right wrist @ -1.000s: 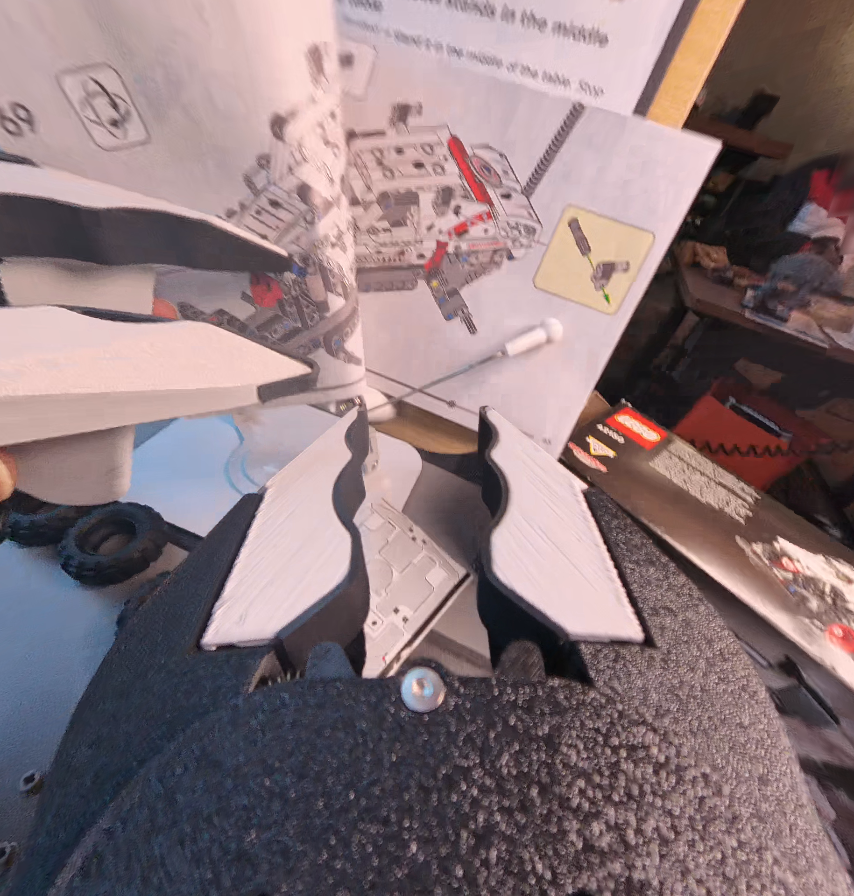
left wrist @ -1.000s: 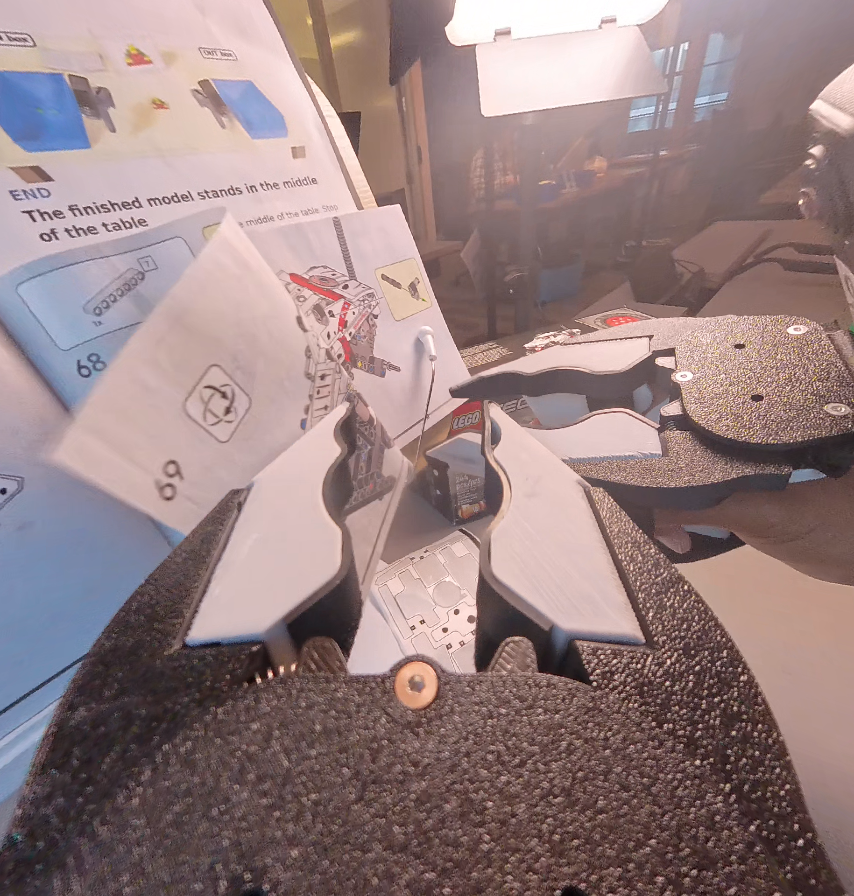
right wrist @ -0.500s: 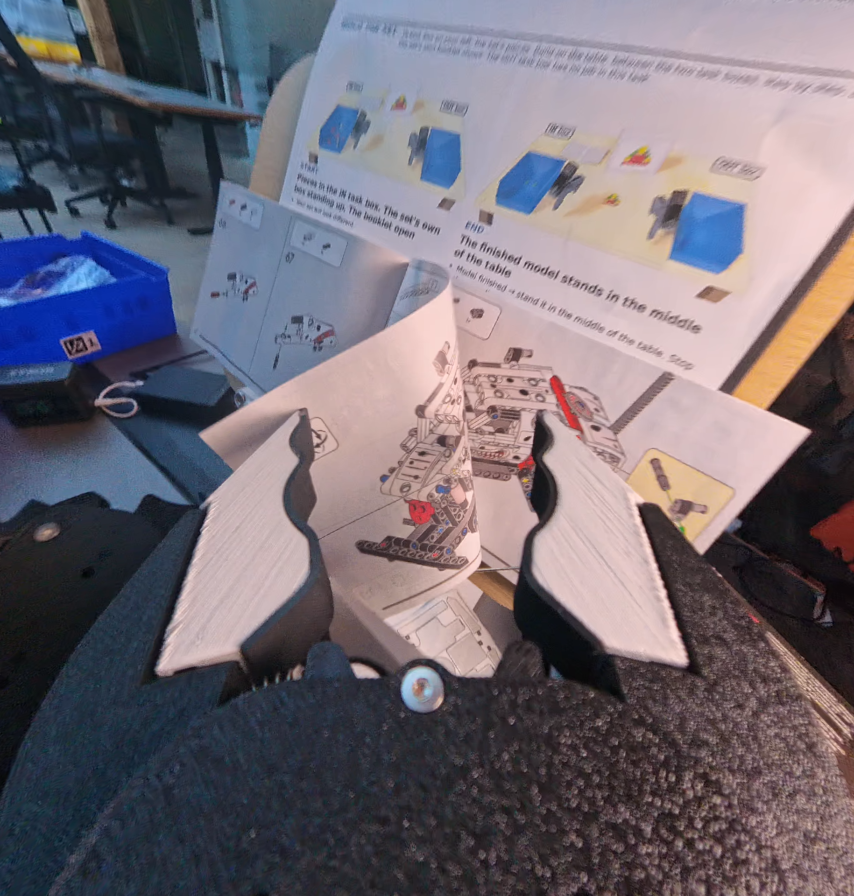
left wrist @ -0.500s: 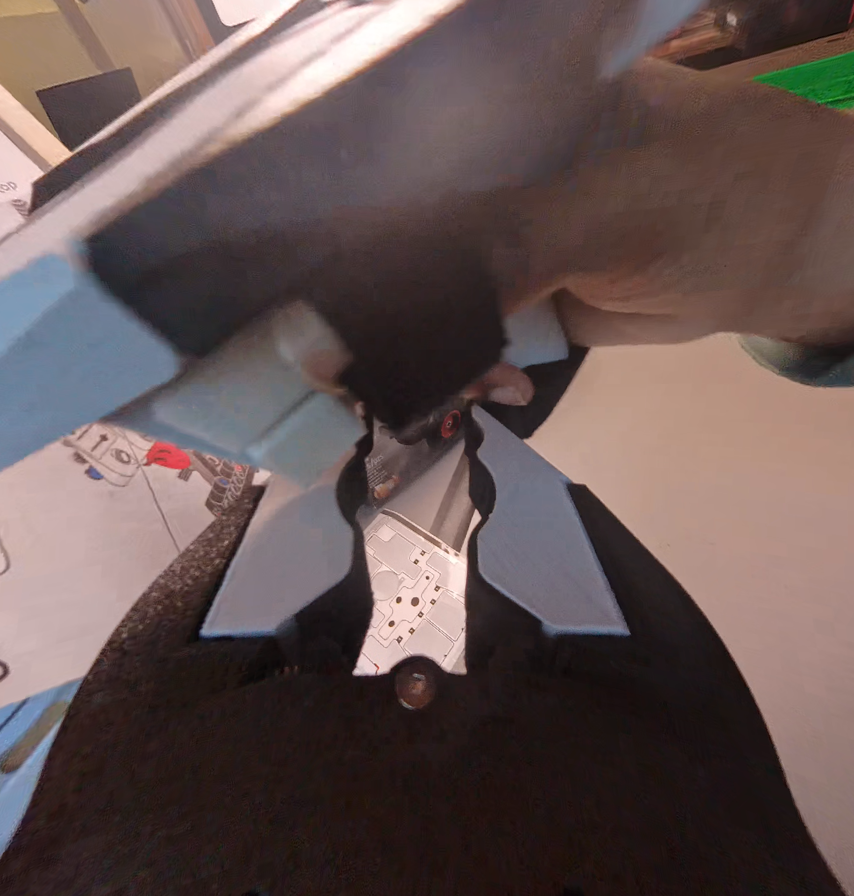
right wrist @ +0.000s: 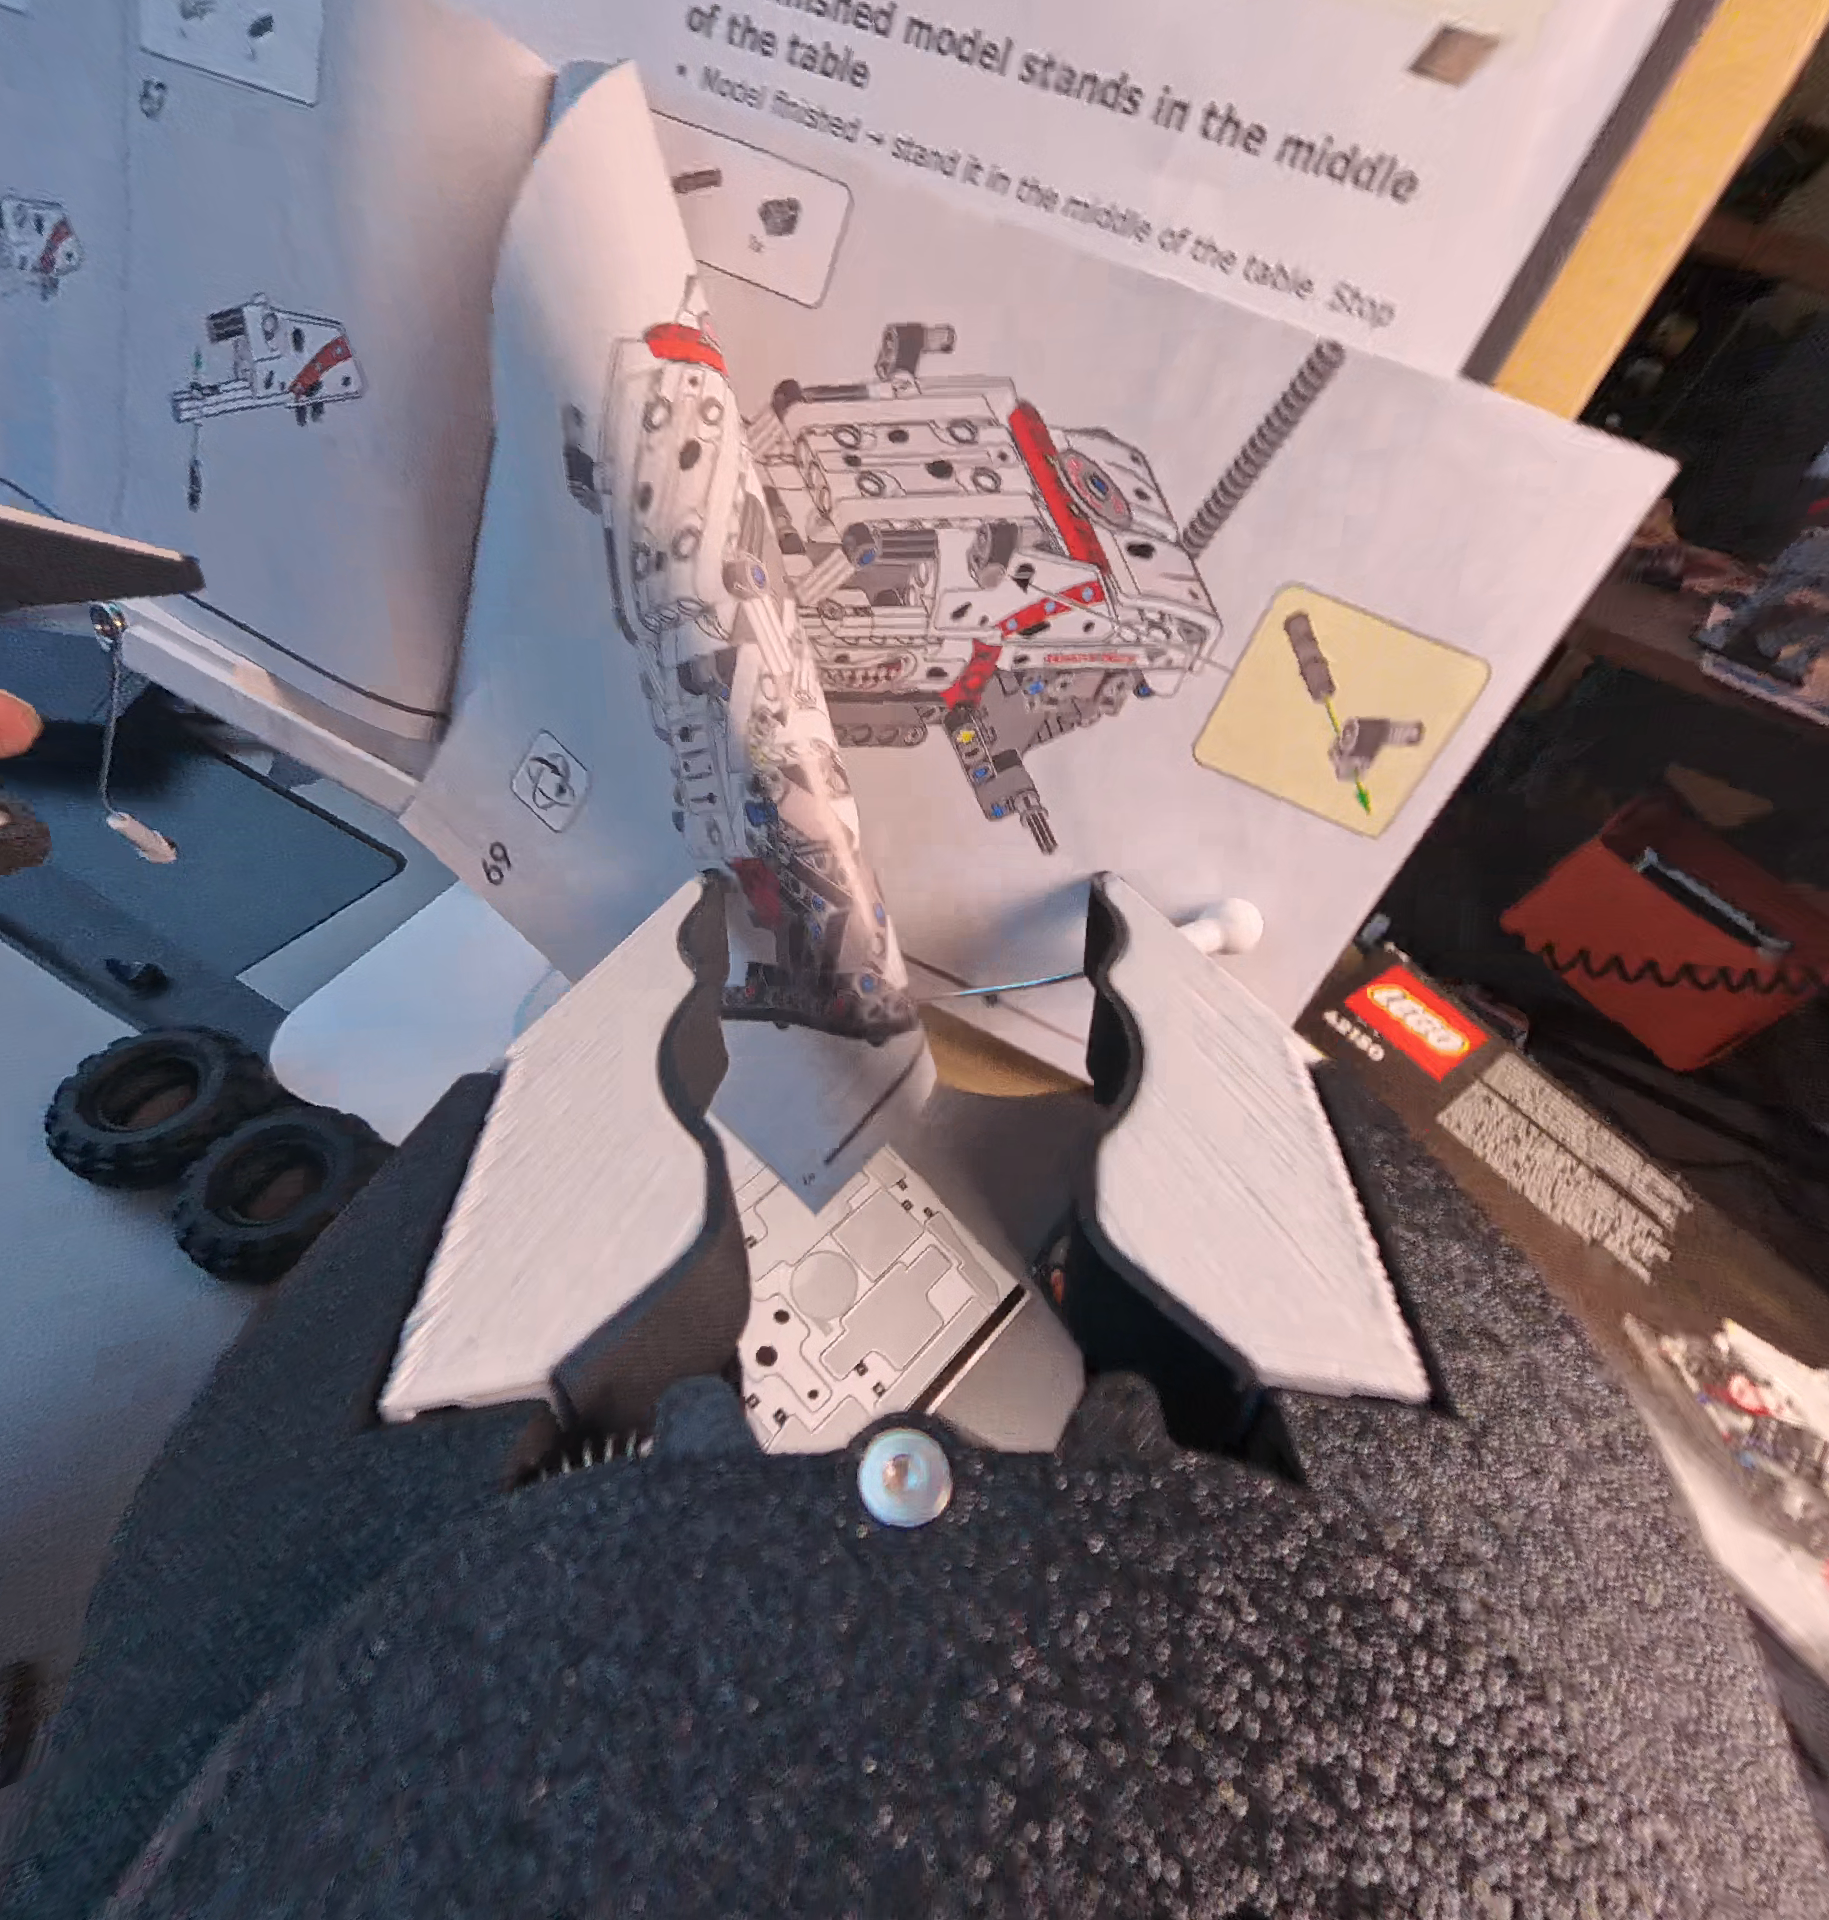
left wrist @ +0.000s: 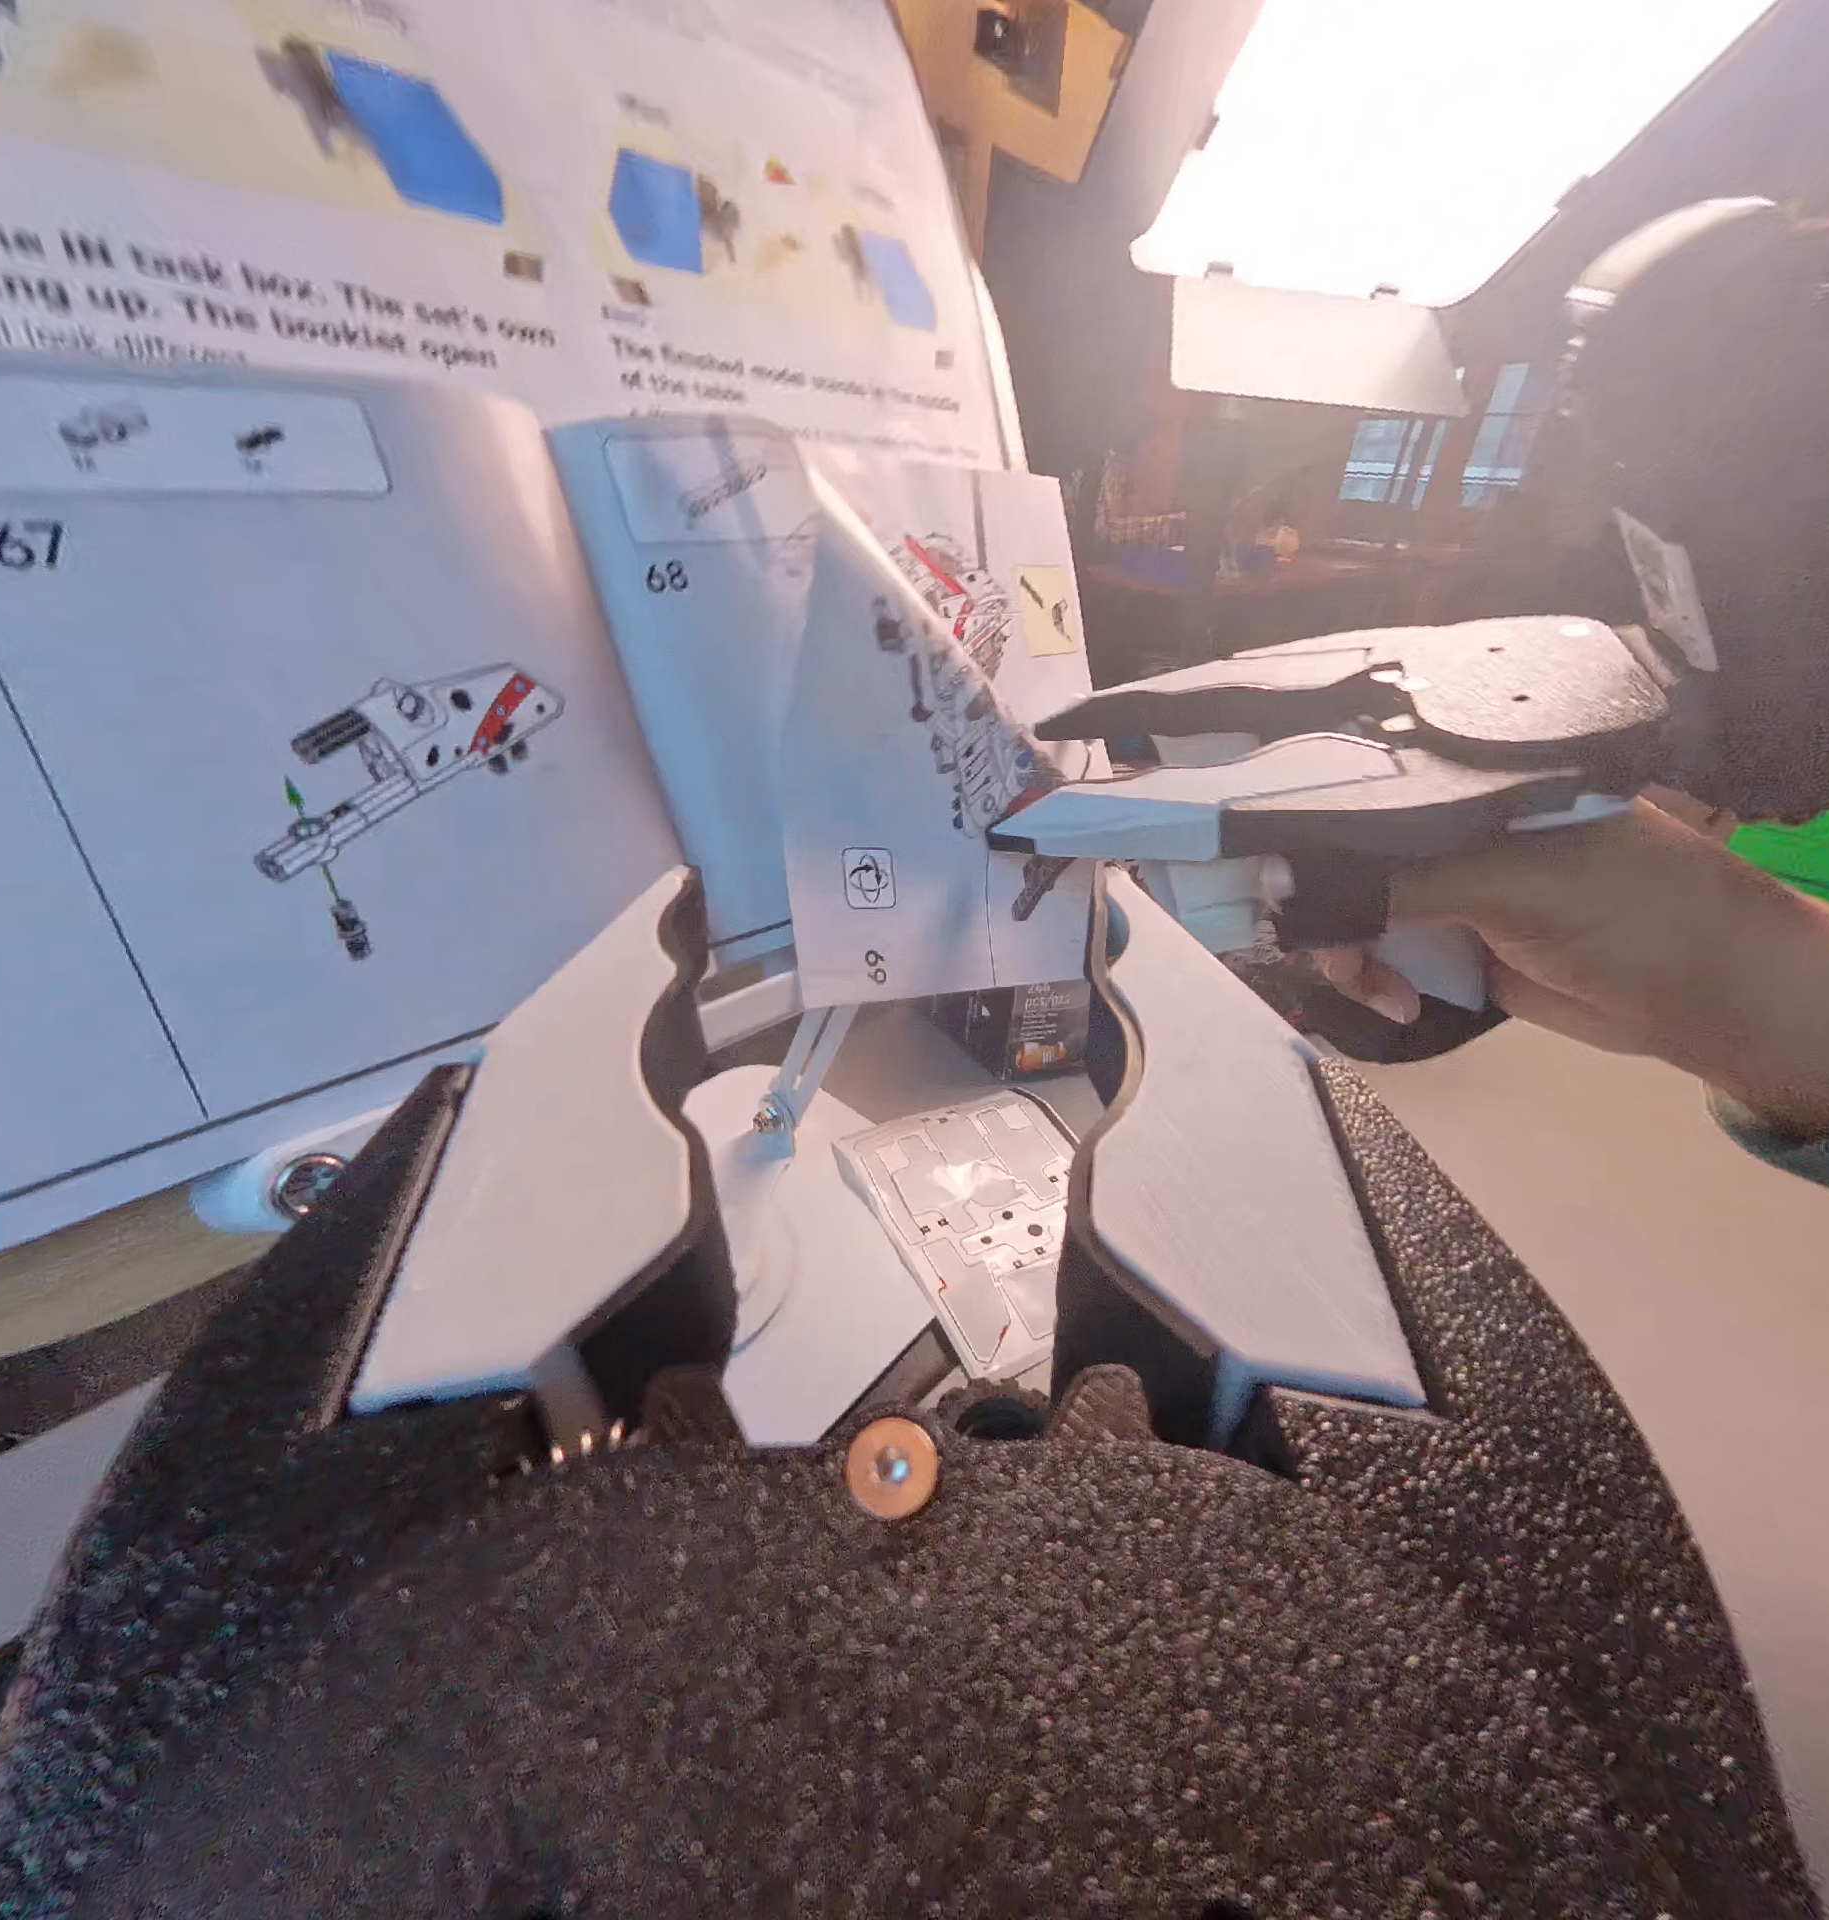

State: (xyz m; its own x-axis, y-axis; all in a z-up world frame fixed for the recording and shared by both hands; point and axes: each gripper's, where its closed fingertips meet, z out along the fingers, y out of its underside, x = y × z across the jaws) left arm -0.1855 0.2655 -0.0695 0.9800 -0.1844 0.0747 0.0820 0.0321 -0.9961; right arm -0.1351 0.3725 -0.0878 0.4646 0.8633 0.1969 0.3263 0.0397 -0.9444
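Observation:
An instruction booklet (left wrist: 297, 727) stands open on a white stand (left wrist: 775, 1174). One of its pages (left wrist: 889, 790) is lifted and curled, half turned. My left gripper (left wrist: 894, 904) is open and empty, just in front of that page's lower edge. My right gripper (right wrist: 899, 904) is open, and the curled page (right wrist: 681, 582) hangs between its fingers, close to the left one. In the left wrist view the right gripper (left wrist: 1019, 779) comes in from the right with its fingertips on either side of the page edge. A finger of the left gripper (right wrist: 58, 566) shows at the far left.
A large printed sheet (left wrist: 266, 260) stands behind the booklet. A sticker sheet (right wrist: 858, 1299) lies below the stand. Two black tyres (right wrist: 193, 1132) lie at the left, a dark set box (right wrist: 1512, 1122) at the right. A bright lamp panel (left wrist: 1409, 135) is behind.
The left gripper has let go of the page, opened wider and drawn back. The right gripper crossed in front of it, opened, and now sits around the curled page's lower edge.

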